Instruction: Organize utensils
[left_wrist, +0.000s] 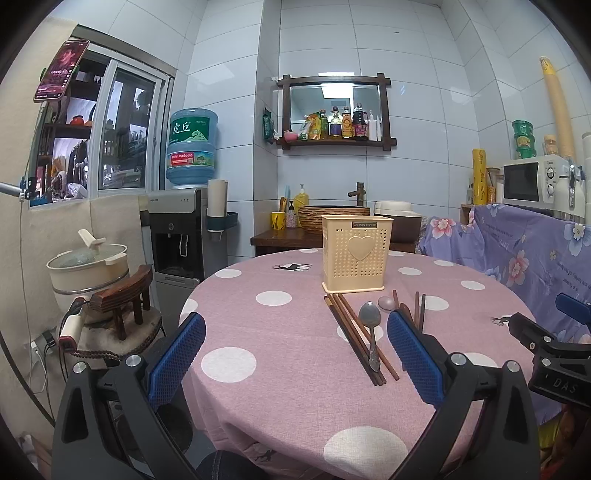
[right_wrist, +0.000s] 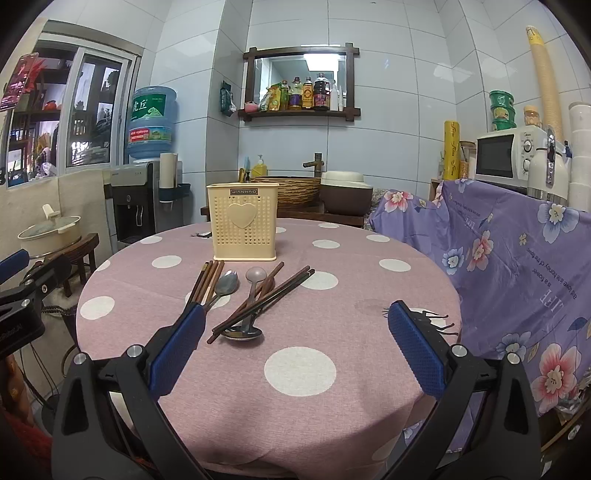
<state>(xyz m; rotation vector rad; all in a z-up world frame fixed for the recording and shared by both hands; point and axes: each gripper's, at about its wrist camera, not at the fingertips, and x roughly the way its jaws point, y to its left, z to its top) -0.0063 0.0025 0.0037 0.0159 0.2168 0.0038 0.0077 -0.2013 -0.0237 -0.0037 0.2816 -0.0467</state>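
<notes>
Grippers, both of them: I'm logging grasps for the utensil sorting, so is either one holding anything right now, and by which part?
Nothing is held. The left gripper and right gripper both stand with jaws wide open above the table.

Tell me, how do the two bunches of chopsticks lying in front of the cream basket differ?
The reddish-brown chopsticks lie flat on the cloth in a tight bundle beside the grey metal spoon; the dark chopsticks are blacker, slant the other way and cross over the pale-bowled spoon. Both bunches lie outside the cream basket, untouched by either open gripper.
</notes>
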